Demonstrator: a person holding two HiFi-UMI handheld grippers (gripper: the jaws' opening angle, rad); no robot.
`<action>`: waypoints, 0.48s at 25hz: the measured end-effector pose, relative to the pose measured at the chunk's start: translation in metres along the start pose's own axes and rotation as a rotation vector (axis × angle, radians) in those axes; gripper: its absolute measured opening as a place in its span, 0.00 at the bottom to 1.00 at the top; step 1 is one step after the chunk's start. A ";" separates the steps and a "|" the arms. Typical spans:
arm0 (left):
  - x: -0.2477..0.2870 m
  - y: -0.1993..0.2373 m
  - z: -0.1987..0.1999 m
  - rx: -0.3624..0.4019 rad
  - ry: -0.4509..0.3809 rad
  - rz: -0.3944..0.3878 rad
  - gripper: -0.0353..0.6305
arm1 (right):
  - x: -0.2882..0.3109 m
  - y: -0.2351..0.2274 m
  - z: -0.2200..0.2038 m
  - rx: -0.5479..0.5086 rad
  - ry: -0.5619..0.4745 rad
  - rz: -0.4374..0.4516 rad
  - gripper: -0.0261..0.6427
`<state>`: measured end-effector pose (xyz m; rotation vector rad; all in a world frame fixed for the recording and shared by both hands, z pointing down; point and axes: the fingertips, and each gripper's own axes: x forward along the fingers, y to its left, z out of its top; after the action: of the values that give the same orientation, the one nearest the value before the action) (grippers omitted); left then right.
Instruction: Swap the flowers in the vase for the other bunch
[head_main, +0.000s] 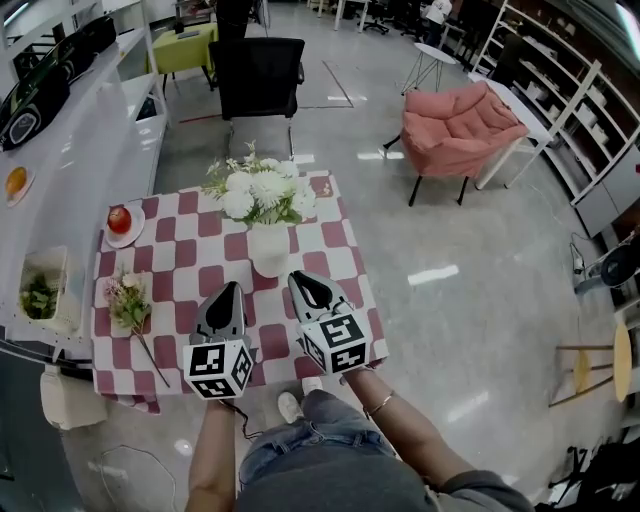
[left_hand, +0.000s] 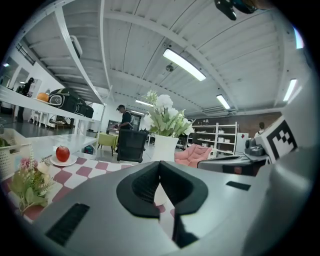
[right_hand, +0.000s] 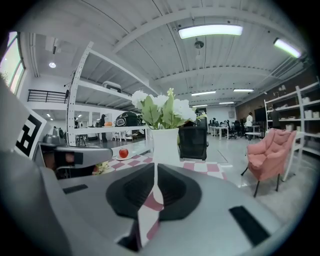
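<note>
The left gripper (head_main: 230, 288) and right gripper (head_main: 298, 277) are formed as grey tapering shells. The jaws are lined with black ribbed pads (left_hand: 142, 186). Each is topped by a black-and-white marker cube (head_main: 218, 368). Blue jeans (head_main: 310, 445), a thin bracelet (head_main: 380, 404) and a white shoe (head_main: 290, 406) are worn.

left gripper (head_main: 226, 297) and right gripper (head_main: 303, 285) side by side, jaws together, empty

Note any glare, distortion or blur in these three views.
Head view: wide lens bows the shelves; bright glare streaks the glossy floor. Left gripper view: black corners, a blown-out ceiling lamp. Right gripper view: black corners too; the vase is sharp.
</note>
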<state>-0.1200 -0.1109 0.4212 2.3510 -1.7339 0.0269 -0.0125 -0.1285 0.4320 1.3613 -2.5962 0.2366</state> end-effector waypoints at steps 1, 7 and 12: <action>0.001 0.000 0.001 0.002 0.003 0.000 0.08 | 0.001 -0.001 0.001 0.004 -0.001 0.004 0.06; 0.013 0.004 0.004 0.002 0.009 0.014 0.08 | 0.013 -0.003 0.010 0.014 -0.015 0.043 0.13; 0.024 0.005 0.007 0.009 0.012 0.026 0.08 | 0.024 -0.012 0.015 0.019 -0.015 0.064 0.22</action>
<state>-0.1181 -0.1365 0.4183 2.3302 -1.7628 0.0529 -0.0174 -0.1582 0.4244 1.2918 -2.6597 0.2628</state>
